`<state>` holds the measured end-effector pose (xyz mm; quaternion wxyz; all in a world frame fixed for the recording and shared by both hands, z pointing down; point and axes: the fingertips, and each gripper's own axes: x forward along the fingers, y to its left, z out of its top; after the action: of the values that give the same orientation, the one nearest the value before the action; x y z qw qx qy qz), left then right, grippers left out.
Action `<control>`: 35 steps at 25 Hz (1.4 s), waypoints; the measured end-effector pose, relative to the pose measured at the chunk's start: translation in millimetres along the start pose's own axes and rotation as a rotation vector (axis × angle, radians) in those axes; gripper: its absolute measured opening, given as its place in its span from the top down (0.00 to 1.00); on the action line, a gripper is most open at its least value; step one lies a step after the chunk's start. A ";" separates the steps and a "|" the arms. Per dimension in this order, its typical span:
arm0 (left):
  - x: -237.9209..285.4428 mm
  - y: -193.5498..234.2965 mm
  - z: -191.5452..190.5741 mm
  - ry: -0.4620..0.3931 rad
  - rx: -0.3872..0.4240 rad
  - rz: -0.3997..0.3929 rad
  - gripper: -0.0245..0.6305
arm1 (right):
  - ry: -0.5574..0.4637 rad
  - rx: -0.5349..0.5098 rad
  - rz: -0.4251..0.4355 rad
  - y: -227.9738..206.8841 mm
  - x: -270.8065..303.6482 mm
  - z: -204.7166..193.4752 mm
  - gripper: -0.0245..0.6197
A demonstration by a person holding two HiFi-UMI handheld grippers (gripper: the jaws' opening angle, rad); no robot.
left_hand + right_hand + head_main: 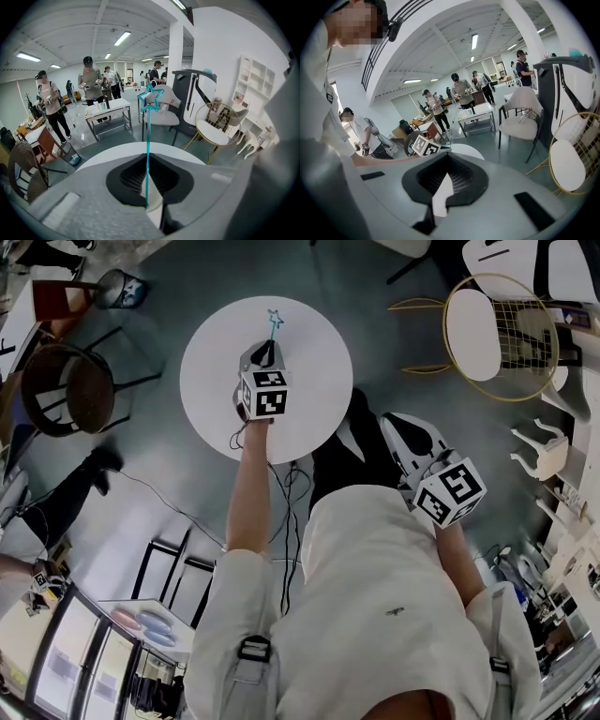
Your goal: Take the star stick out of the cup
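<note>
- Star stick (147, 145): teal.
- Table (314, 390): white.
- Cube (263, 395): white, black square markers.
- Chair (480, 322): gold wire, white seat.
- Floor (187, 474): grey.
- Shirt (375, 615): white.

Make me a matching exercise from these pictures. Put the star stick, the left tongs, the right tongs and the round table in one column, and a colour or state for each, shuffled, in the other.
Column one
1. star stick
2. left tongs
3. right tongs
4. round table

Column two
A. shut, nothing between them
B. white
C. teal
D. shut on the star stick

Pairs: 1-C, 2-D, 3-A, 4-B
</note>
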<state>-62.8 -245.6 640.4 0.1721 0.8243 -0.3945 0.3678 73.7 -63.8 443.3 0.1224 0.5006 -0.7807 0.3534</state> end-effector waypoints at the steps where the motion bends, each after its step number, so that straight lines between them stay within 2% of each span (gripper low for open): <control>1: -2.1 1.6 0.2 -0.003 -0.003 0.001 0.93 | 0.000 0.000 0.000 1.4 0.4 -0.1 0.95; 6: -16.7 5.6 3.7 -0.029 -0.019 0.007 0.93 | -0.010 -0.011 0.012 8.5 -0.4 1.0 0.95; 10: -37.8 9.1 9.8 -0.073 -0.064 0.018 0.93 | -0.024 -0.017 0.030 12.2 -2.3 2.1 0.95; 18: -103.0 17.0 32.7 -0.279 -0.131 0.037 0.93 | -0.057 -0.049 0.082 35.0 3.4 9.2 0.95; 21: -123.4 15.4 40.2 -0.328 -0.159 0.039 0.93 | -0.069 -0.065 0.103 40.6 2.1 12.0 0.95; 28: -170.1 6.4 48.5 -0.394 -0.179 0.043 0.93 | -0.103 -0.087 0.140 52.2 -2.4 20.6 0.95; 35: -203.7 -15.3 49.5 -0.418 -0.185 0.051 0.93 | -0.141 -0.120 0.188 56.4 -6.7 34.4 0.95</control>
<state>-112.8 -157.7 456.1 0.1520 0.8532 -0.4742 0.1555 33.4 -68.2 390.7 0.0634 0.4407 -0.8505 0.2800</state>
